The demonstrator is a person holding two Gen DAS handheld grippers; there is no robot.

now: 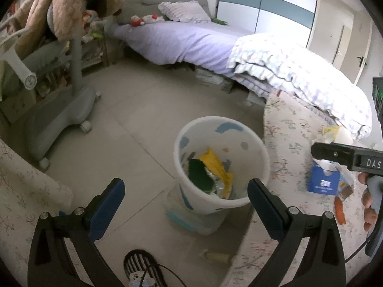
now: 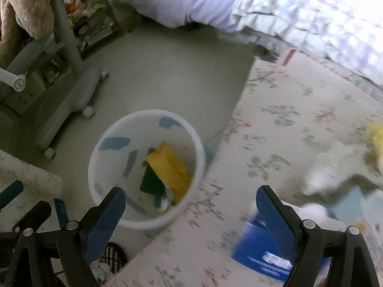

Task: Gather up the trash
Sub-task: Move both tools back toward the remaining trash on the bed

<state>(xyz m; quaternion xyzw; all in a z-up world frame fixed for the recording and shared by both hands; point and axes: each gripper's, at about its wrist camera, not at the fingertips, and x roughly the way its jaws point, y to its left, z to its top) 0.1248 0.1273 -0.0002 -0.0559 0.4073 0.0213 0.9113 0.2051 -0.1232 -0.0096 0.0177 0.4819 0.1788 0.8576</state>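
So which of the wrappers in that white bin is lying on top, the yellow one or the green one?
The yellow wrapper is on top: in the white bin its edge overlaps the dark green wrapper, which sits lower, beside crumpled silver foil.

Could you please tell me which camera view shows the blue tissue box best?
The left wrist view: the blue tissue box sits whole and sharp on the floral cloth. In the right wrist view it is blurred and partly hidden behind a claw finger.

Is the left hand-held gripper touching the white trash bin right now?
Apart. In the left wrist view, the left hand-held gripper has its jaws wide open with nothing between the pads; the white trash bin stands on the floor below it.
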